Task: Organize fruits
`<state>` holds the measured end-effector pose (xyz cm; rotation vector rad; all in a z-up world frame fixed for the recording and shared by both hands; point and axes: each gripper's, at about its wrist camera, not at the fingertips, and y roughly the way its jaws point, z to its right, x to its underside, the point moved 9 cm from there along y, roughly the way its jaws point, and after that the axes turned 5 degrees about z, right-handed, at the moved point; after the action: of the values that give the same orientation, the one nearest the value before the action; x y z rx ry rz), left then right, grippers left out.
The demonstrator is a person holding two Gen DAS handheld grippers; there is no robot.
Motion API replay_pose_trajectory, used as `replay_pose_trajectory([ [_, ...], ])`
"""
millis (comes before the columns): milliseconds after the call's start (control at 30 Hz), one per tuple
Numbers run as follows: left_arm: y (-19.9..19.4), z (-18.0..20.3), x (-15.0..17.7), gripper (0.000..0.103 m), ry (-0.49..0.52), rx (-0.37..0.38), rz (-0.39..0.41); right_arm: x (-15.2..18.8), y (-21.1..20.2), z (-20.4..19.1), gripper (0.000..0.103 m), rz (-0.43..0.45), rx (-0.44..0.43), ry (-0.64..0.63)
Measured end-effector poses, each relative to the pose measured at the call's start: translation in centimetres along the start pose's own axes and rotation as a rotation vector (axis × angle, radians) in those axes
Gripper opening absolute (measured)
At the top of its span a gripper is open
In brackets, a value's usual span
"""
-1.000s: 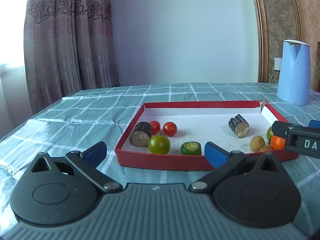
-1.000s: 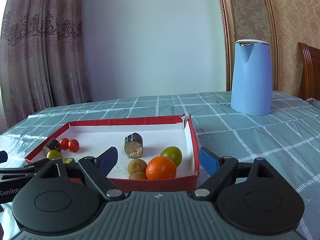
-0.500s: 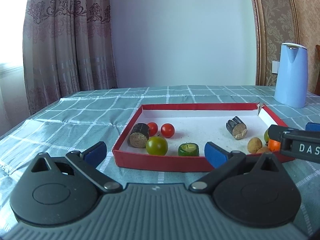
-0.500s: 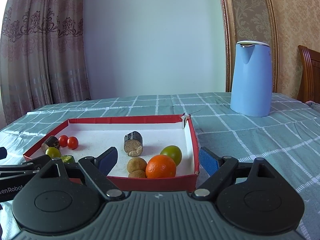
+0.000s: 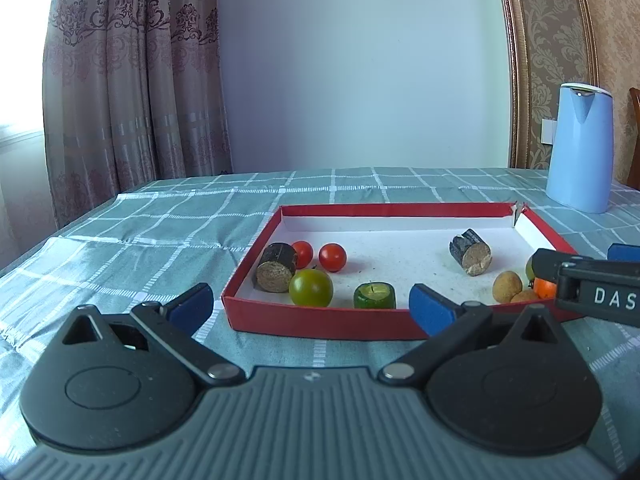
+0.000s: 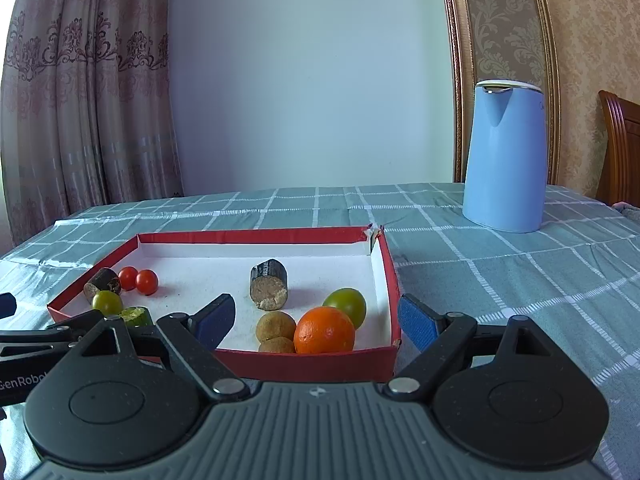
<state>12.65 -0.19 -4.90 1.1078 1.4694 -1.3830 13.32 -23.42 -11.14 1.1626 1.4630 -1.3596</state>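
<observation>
A red tray (image 5: 320,322) (image 6: 304,366) with a white floor holds the fruit. At its left lie two red cherry tomatoes (image 5: 332,257) (image 6: 146,282), a green tomato (image 5: 311,287) (image 6: 107,302), a green cut piece (image 5: 374,295) and a dark cut stump (image 5: 276,267). A second stump (image 5: 471,252) (image 6: 269,284) lies mid-tray. At the right lie an orange (image 6: 325,330), another green tomato (image 6: 345,305) and two brown longans (image 6: 276,325). My left gripper (image 5: 310,308) is open and empty before the tray's near left. My right gripper (image 6: 316,322) is open and empty before its near right corner.
A blue kettle (image 6: 505,156) (image 5: 581,147) stands at the back right on the green checked tablecloth (image 6: 500,276). Curtains hang at the left, and a wooden chair (image 6: 620,148) shows at the far right. The right gripper's body (image 5: 592,288) crosses the left wrist view.
Both grippers have drawn back slightly from the tray and risen a little. Both stay open and nothing in the tray has moved.
</observation>
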Motion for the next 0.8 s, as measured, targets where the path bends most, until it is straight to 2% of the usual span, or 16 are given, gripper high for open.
replay_pose_trajectory([
  [800,-0.9,-1.0,0.3,0.103,-0.035,-0.003,-0.001,0.2,0.1,-0.2,0.089,-0.012,-0.008,-0.011],
])
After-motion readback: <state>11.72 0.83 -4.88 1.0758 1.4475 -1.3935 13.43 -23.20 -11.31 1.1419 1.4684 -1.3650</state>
